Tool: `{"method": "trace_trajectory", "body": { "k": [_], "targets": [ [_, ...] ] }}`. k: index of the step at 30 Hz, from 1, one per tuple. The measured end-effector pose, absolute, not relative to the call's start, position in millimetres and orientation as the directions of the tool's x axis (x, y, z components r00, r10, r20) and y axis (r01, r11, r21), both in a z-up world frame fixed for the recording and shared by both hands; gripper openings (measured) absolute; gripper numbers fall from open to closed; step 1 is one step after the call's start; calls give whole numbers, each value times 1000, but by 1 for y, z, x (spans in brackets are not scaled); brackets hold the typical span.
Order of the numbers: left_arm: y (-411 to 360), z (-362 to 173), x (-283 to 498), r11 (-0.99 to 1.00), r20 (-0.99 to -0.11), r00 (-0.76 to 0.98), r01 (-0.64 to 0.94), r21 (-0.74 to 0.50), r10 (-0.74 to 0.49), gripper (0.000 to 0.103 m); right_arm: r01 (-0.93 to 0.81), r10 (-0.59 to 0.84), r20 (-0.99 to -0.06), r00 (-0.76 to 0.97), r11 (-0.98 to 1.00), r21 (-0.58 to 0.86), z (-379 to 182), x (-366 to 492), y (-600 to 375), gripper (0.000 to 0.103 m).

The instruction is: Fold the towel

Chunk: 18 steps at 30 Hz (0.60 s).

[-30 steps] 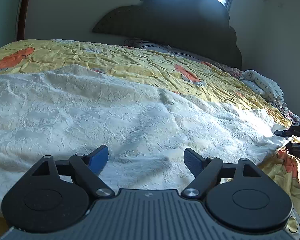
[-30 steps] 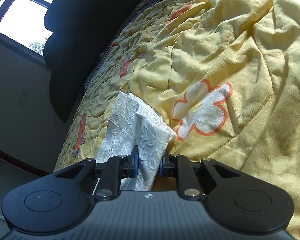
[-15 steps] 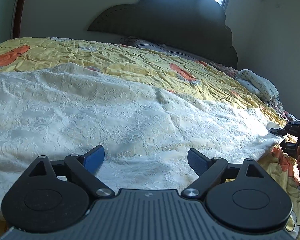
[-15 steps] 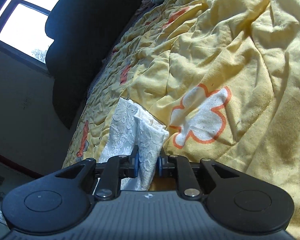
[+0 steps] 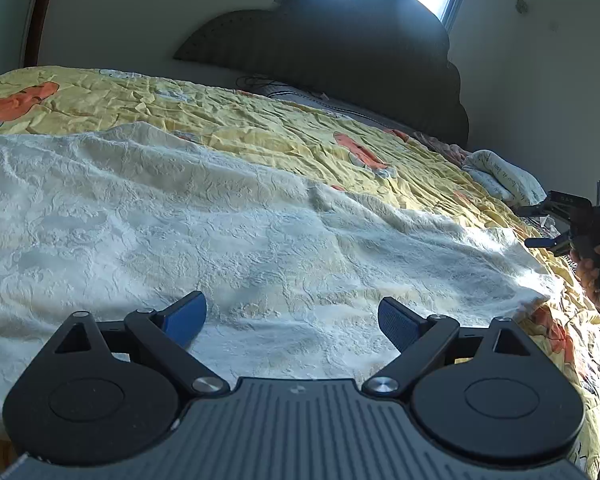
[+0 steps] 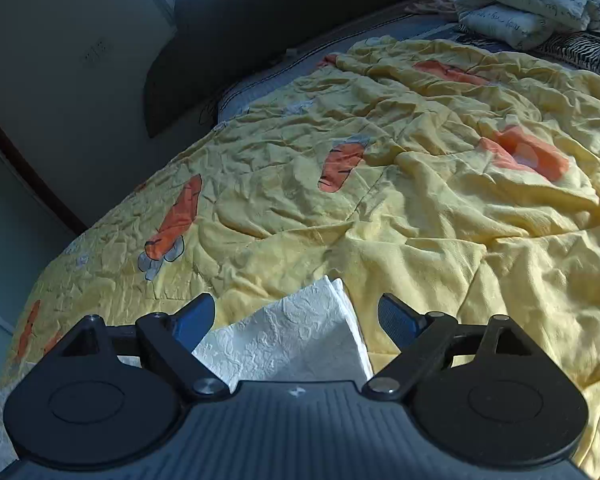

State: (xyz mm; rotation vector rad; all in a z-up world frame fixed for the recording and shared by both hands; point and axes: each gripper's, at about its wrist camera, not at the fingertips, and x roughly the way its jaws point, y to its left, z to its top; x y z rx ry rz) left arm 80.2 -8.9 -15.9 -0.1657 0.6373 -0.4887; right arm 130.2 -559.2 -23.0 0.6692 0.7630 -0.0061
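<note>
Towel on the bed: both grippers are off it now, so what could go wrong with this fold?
1. The towel lies rumpled, with a ridge across its middle; folding over it could trap creases.
2. Its corner between the open right gripper fingers shows two layers slightly offset; a regrasp may catch one.
3. The left gripper hangs open above mid-cloth, not an edge.

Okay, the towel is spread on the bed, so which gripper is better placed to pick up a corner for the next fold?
Probably the right gripper: its jaws have just opened, and the white towel corner lies directly between them. The left gripper is open over mid-towel, no corner near.
</note>
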Motion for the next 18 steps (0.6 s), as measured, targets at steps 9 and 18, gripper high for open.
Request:
{"method": "trace_trajectory", "body": {
  "k": [9, 18],
  "targets": [
    [-9, -16, 80, 874, -529, 695, 385, -297, -486, 96, 127, 358, -652, 668, 809, 574, -56, 148, -560, 28],
    [-9, -16, 80, 872, -529, 694, 388, -297, -489, 97, 182, 330, -541, 774, 702, 689, -77, 139, -570, 11]
  ]
}}
